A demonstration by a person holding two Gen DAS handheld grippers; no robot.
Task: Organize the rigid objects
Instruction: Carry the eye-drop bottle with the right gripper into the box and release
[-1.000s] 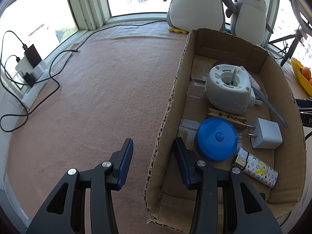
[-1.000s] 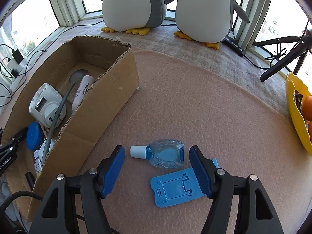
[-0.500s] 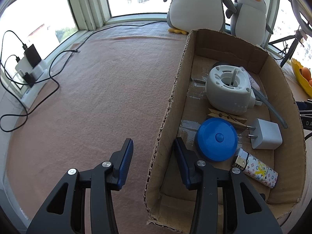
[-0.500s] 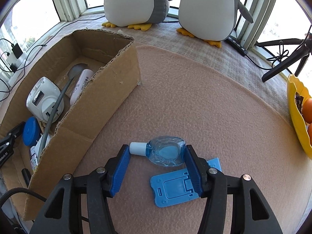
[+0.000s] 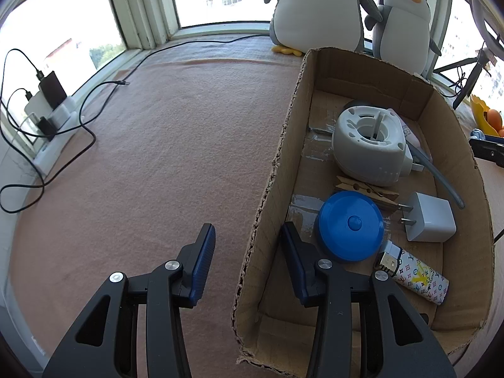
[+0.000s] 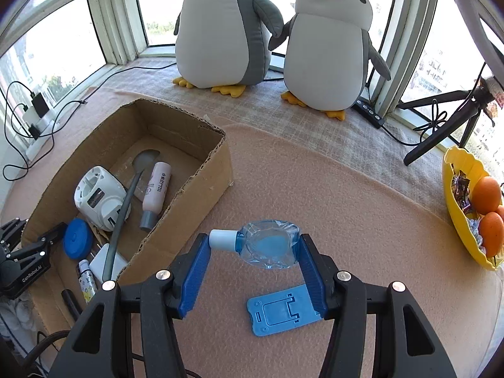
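Right gripper [image 6: 253,263]: pads clamped on a small clear blue bottle [image 6: 267,244], white cap pointing left, held above the pink mat [image 6: 346,220], right of the cardboard box [image 6: 195,201]. Blue phone stand [image 6: 283,310] flat on the mat below. Left gripper [image 5: 247,252]: jaws straddle the box's left wall, pads not visibly pressing it; grip cannot be told.
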